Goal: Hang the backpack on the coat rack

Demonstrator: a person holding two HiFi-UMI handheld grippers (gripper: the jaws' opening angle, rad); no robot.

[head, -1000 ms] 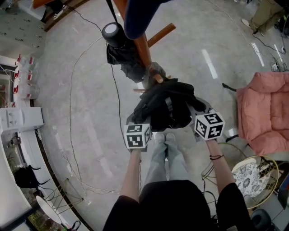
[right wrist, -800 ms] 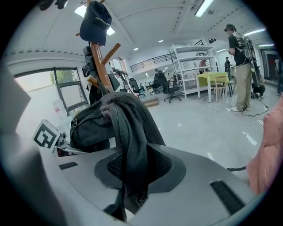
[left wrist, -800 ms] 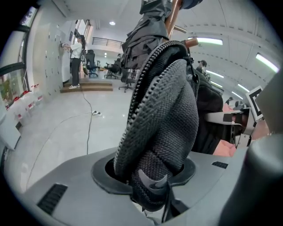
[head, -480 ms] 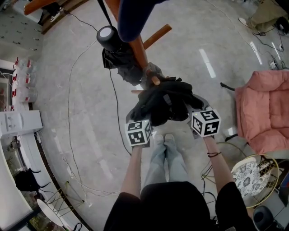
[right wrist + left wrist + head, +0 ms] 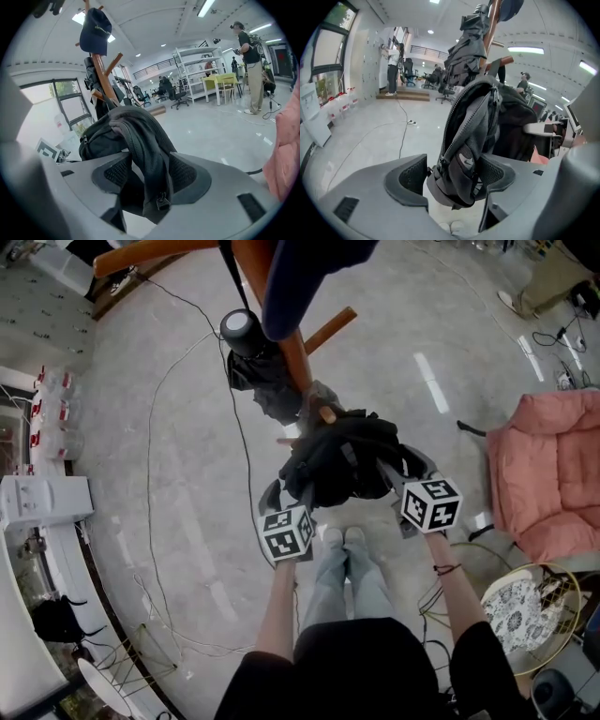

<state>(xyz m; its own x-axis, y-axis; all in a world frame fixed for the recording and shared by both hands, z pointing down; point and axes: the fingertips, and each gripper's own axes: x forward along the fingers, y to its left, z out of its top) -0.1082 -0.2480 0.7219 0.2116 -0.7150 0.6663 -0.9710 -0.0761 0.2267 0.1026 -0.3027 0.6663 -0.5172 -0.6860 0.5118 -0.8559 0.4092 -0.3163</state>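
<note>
Looking along our left tongs point(image 5: 454, 176), we find them spread wide, having just been opening, with the lower corner of the backpack point(image 5: 473, 140) hanging loose between them: a gap shows on the left side and cloth only brushes the other. Our right tongs point(image 5: 147, 176) have just been opening too, and a fold of the bag drapes down between them, ungripped. From both pairs the bag lies straight ahead and rises above them, its long axis running down from a wooden peg point(image 5: 326, 414) of the coat rack point(image 5: 292, 348). So we judge that the coming move is a straight pull back toward ourselves, each pair clearing the cloth without snagging it. Neither hand is plainly nearer; they flank the bag evenly. Beyond it hang a folded umbrella point(image 5: 251, 357) and, at the top, a blue cap point(image 5: 96, 28). Which strap or loop sits on the peg we cannot make out, since the bag's bulk covers it, and we cannot see the rack's foot.
</note>
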